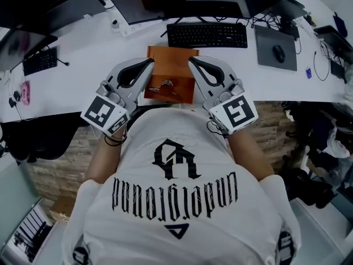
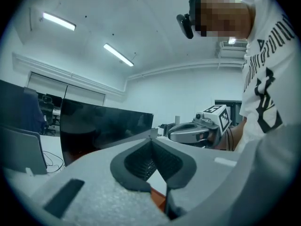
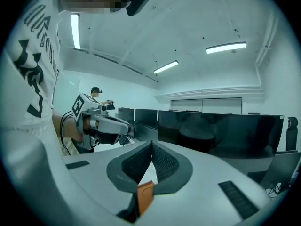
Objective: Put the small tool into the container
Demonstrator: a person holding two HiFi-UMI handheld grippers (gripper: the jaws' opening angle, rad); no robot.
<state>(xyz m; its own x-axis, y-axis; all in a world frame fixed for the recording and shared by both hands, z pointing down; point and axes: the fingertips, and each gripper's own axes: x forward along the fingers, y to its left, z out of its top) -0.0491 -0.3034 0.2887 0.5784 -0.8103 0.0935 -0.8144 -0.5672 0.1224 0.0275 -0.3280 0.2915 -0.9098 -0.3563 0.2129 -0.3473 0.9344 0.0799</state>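
An orange-brown container (image 1: 170, 58) lies on the white desk (image 1: 94, 48) just in front of the person. A small metallic tool (image 1: 167, 84) rests in its near part. Both grippers are held close to the chest, above the container's near half, with their tips angled towards each other. My left gripper (image 1: 149, 64) is shut with nothing between its pads, and its tips meet in the left gripper view (image 2: 151, 138). My right gripper (image 1: 192, 61) is likewise shut and empty (image 3: 151, 143). A strip of the orange container (image 3: 146, 195) shows below the right jaws.
A black keyboard (image 1: 207, 35) lies beyond the container, with a mouse (image 1: 279, 53) on a grey pad to its right. A smaller keyboard (image 1: 39, 61) sits at the far left. Dark monitors (image 3: 221, 133) line the back of the desk. Cables trail at the right end.
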